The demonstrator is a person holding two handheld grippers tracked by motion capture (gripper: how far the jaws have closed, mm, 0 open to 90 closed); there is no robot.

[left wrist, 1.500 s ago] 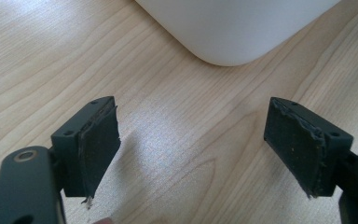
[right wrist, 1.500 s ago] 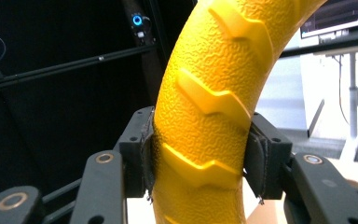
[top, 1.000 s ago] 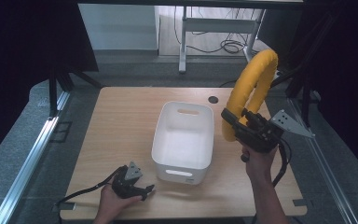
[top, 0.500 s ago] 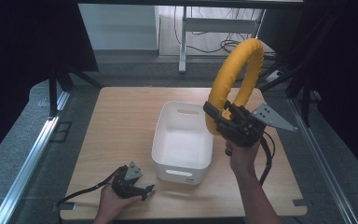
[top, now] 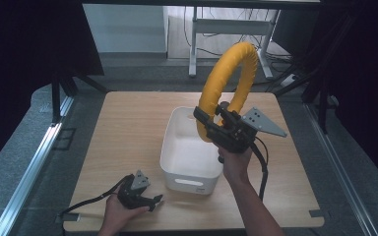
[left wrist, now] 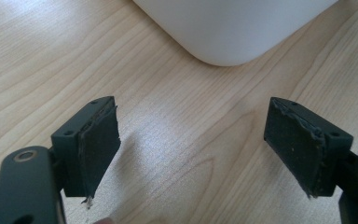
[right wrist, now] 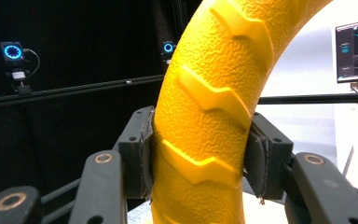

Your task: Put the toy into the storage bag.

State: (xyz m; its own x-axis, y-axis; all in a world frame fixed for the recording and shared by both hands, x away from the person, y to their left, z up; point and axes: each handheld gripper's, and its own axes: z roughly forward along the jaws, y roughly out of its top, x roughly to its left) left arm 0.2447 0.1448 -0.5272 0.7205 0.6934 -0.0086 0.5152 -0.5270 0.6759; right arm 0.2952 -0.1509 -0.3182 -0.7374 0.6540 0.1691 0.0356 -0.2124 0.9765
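— What has been changed over the last second?

— The yellow ring (top: pixel 228 86) has been carried from beyond the right edge of the table (top: pixel 128 128) to a place above the white bin (top: pixel 189 169). It is clamped in the right gripper (top: pixel 215 123), whose jaws are closed on its ribbed body; in the right gripper view both pads are seen pressed against the ring (right wrist: pixel 209 130), one on each side. The ring is held upright, its lower arc over the bin's right rim and its upper arc raised toward the far edge of the table.

— And what is meant by that for the work in hand?

— The carrying stage is judged nearly finished. What seems to remain is for the ring to be lowered into the bin and released.

— Is anything held in the bin?

— Nothing is seen in it; the white floor is bare. It is stood at the middle of the table, its short wall toward the near edge.

— And the other gripper?

— The left gripper (top: pixel 139 194) is rested near the near left corner of the table, jaws spread wide with nothing between them. In the left gripper view a rounded corner of the bin (left wrist: pixel 233 28) is seen just ahead of it, untouched.
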